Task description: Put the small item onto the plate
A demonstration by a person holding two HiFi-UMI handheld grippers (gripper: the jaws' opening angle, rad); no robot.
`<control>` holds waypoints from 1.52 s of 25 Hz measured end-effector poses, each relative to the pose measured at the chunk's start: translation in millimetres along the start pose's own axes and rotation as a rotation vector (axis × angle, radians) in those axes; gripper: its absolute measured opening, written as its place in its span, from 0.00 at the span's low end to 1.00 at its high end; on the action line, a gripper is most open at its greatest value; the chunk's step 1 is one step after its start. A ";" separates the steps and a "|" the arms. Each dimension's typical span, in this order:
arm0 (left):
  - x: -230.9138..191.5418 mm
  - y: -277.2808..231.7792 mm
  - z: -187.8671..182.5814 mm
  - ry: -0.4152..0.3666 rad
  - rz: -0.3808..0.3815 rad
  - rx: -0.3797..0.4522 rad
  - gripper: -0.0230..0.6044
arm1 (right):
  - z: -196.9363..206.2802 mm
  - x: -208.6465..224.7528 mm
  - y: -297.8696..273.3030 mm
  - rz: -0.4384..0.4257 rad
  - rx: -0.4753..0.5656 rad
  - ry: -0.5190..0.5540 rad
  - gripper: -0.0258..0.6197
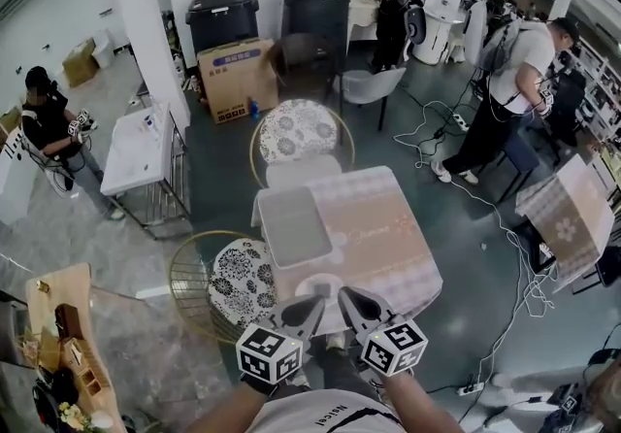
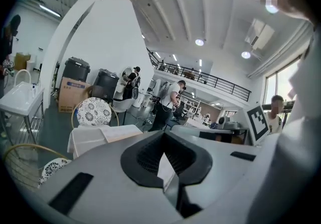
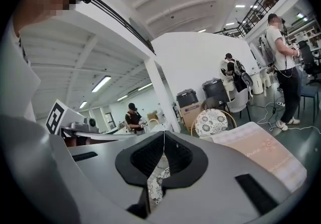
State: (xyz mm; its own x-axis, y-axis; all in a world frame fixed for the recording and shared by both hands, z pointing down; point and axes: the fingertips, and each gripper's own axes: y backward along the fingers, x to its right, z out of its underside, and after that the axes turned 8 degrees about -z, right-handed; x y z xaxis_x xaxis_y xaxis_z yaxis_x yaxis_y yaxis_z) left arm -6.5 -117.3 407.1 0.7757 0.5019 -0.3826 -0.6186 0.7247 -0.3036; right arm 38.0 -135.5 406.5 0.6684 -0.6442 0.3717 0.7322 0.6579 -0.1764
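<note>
Both grippers are held close to my body below the table's near edge, tips pointing forward. In the head view my left gripper (image 1: 315,304) and right gripper (image 1: 345,294) are side by side, both shut with nothing between the jaws. A pale round plate (image 1: 319,284) lies at the near edge of the pink-clothed table (image 1: 378,227), just past the two tips. I cannot make out any small item. The left gripper view shows my left gripper (image 2: 164,153) with jaws closed on a seam, raised towards the room. In the right gripper view my right gripper (image 3: 164,142) is also closed.
A grey tray (image 1: 291,225) lies on the table's left half. Flower-patterned round chairs stand at the far side (image 1: 299,130) and the left (image 1: 241,281). Black bins (image 1: 221,16), a cardboard box (image 1: 236,80), floor cables (image 1: 505,227) and several people stand around.
</note>
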 end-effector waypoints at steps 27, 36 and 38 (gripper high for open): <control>-2.1 17.8 -6.5 -0.034 0.013 0.045 0.04 | -1.4 -27.2 0.9 0.021 -0.002 0.112 0.06; -0.9 5.4 -6.2 -0.024 0.009 0.031 0.04 | -3.2 -15.6 1.2 0.024 -0.013 0.110 0.06; -0.8 2.4 -4.1 -0.022 0.009 0.026 0.04 | -2.2 -12.4 1.4 0.026 -0.015 0.108 0.06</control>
State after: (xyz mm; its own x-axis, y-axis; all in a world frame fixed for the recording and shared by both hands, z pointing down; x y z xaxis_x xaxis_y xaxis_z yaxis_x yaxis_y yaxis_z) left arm -9.1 -117.9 403.1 0.7726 0.5187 -0.3661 -0.6227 0.7317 -0.2775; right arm 31.0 -127.5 399.6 0.6968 -0.6660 0.2662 0.7157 0.6696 -0.1985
